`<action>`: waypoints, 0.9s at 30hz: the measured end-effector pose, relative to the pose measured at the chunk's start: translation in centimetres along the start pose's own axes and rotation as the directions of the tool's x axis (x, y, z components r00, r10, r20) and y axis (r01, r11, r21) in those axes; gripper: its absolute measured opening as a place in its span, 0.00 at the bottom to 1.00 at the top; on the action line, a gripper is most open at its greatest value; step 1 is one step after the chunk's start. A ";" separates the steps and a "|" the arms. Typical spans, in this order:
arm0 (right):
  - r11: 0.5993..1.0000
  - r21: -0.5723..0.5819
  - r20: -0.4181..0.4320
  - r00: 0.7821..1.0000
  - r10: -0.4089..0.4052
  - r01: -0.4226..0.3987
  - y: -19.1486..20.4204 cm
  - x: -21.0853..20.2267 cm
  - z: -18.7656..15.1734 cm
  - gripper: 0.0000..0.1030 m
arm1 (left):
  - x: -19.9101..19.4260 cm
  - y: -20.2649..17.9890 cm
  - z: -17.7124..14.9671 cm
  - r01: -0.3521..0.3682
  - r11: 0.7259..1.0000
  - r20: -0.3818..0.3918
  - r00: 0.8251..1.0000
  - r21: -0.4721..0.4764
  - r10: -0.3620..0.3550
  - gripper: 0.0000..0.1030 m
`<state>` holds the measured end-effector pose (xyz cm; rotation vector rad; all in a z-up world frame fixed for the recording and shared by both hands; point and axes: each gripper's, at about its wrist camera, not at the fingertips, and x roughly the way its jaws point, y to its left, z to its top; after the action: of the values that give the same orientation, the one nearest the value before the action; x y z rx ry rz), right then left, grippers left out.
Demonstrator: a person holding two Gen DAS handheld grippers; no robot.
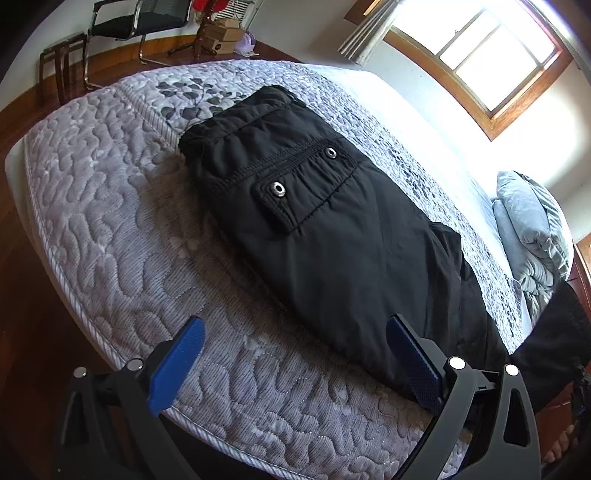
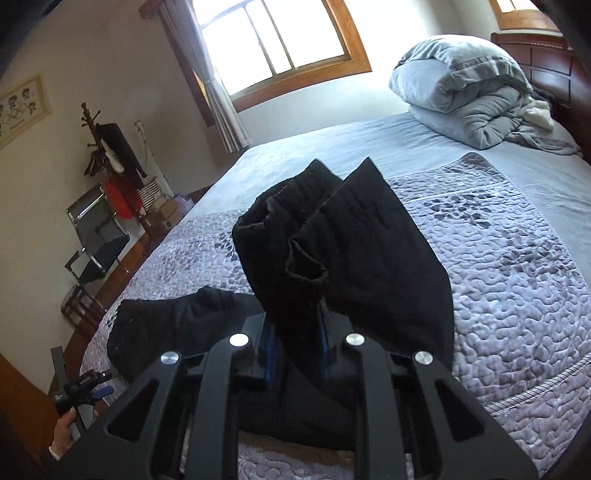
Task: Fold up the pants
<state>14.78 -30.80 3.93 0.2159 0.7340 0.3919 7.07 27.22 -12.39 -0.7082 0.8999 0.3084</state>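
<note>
Black pants [image 1: 332,229] lie lengthwise on the quilted mattress [image 1: 110,206], waistband at the far end, with a snap pocket flap [image 1: 295,188] facing up. My left gripper [image 1: 295,350] is open low over the near mattress edge. Its right pad [image 1: 413,362] rests by the pants' near edge, and its left pad [image 1: 181,358] is over bare quilt. In the right wrist view my right gripper [image 2: 295,332] is shut on the pants' leg ends [image 2: 332,251], which stick up above the bed with the cuffs open. The rest of the pants [image 2: 173,321] lies at the left.
A folded grey duvet [image 2: 469,96] sits at the head of the bed by a dark wood headboard [image 2: 550,62]. A black chair [image 1: 147,18], a stool [image 1: 62,62] and a coat rack [image 2: 99,147] stand on the wood floor past the bed's edge. A hand [image 2: 64,432] shows at lower left.
</note>
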 end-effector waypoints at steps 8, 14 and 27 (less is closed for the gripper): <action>0.997 -0.060 -0.143 0.989 0.031 -0.040 4.1 4.9 -3.1 0.17 | 0.1 0.6 -0.2 0.002 1.000 -0.006 1.000 -0.014 -0.002 0.96; 0.990 -0.128 -0.232 0.972 0.026 -0.056 6.6 7.0 -5.9 0.17 | 0.2 0.4 0.0 0.007 1.000 -0.008 1.000 -0.007 -0.007 0.96; 0.975 -0.209 -0.325 0.946 0.004 -0.076 9.5 10.1 -9.5 0.17 | 1.1 0.3 -0.2 0.007 1.000 -0.029 1.000 -0.016 -0.007 0.96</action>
<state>12.48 -17.39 -6.05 -0.0443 1.0022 0.5516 7.39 27.25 -13.49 -0.7323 0.9236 0.3003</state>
